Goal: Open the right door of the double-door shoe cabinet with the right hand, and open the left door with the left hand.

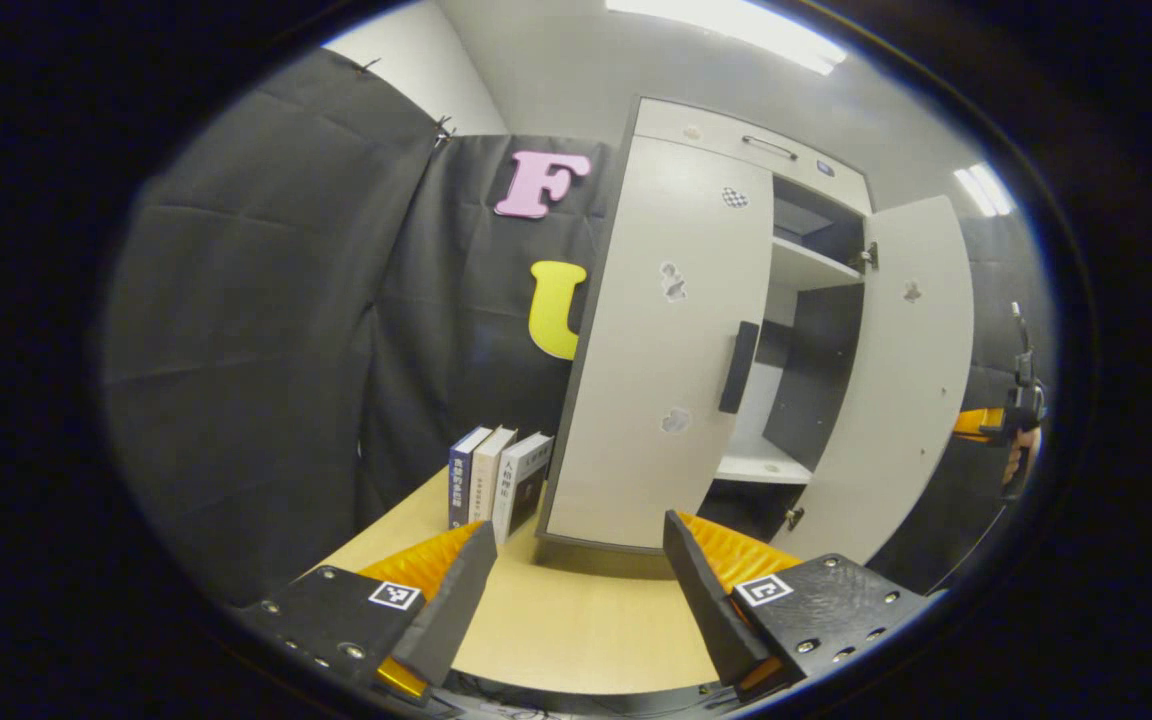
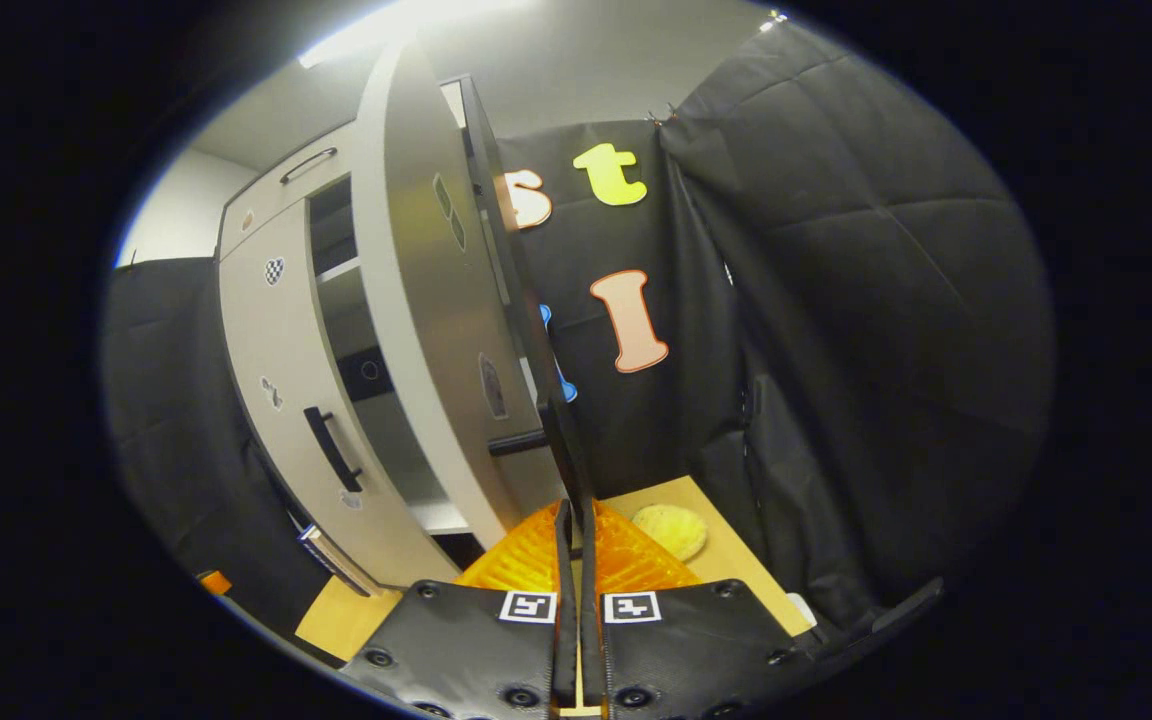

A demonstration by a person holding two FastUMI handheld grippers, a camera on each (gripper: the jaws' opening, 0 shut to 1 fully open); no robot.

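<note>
The pale grey shoe cabinet stands on a wooden table. Its left door is closed, with a black handle at its right edge. My left gripper is open, low in front of that door and apart from it. The right door stands swung out, so the shelves inside show. In the right gripper view, my right gripper is shut on the right door's black handle, which runs down between its fingers. The right door rises just left of that handle, and the left door lies beyond.
Three books stand upright on the table left of the cabinet. A round yellow object lies on the table near the booth wall. A hand with the other gripper is past the open door's edge.
</note>
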